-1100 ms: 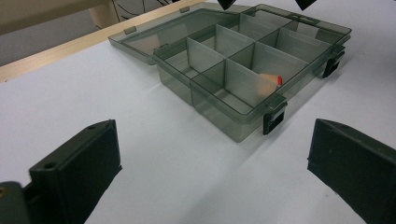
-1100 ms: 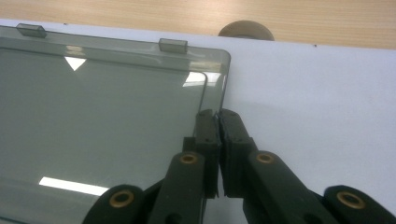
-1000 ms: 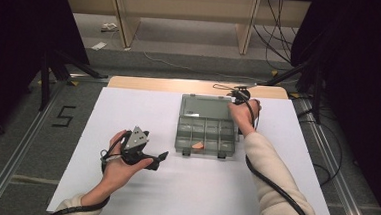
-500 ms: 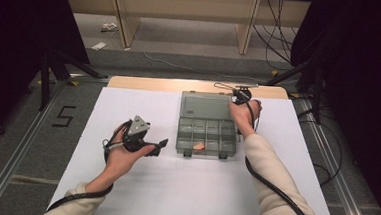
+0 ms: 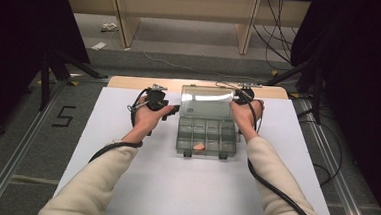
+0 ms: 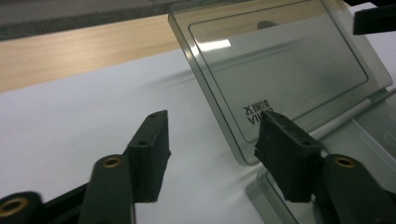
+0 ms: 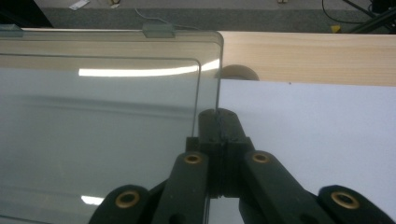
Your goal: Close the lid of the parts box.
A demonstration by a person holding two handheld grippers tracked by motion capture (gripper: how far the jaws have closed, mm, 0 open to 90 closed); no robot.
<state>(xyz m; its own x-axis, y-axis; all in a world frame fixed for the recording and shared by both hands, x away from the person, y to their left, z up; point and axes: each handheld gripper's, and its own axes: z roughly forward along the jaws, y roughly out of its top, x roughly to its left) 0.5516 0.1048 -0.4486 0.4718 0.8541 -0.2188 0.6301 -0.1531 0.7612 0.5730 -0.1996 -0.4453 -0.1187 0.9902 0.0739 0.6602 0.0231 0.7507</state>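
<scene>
A clear compartment box (image 5: 179,137) lies open on the white sheet, with a small orange piece (image 5: 198,147) in a front cell. Its transparent lid (image 5: 206,101) stands raised at the back. My right gripper (image 5: 240,95) is shut on the lid's right edge, and the right gripper view shows the jaws (image 7: 218,123) pinching that edge of the lid (image 7: 102,121). My left gripper (image 5: 173,108) is at the lid's left side. Its jaws (image 6: 210,140) have just been closing and stand half apart, the lid's lower left corner (image 6: 238,140) just beyond them, untouched.
A white sheet (image 5: 188,187) covers the table, with a strip of bare wood (image 5: 130,82) along the far edge. Cables trail from both grippers toward the person's sleeves. Dark stands and floor rails flank the table.
The left hand has travelled from the front left of the sheet back and to the right, up to the lid's left edge, and its jaws have narrowed. The right hand stays put.
</scene>
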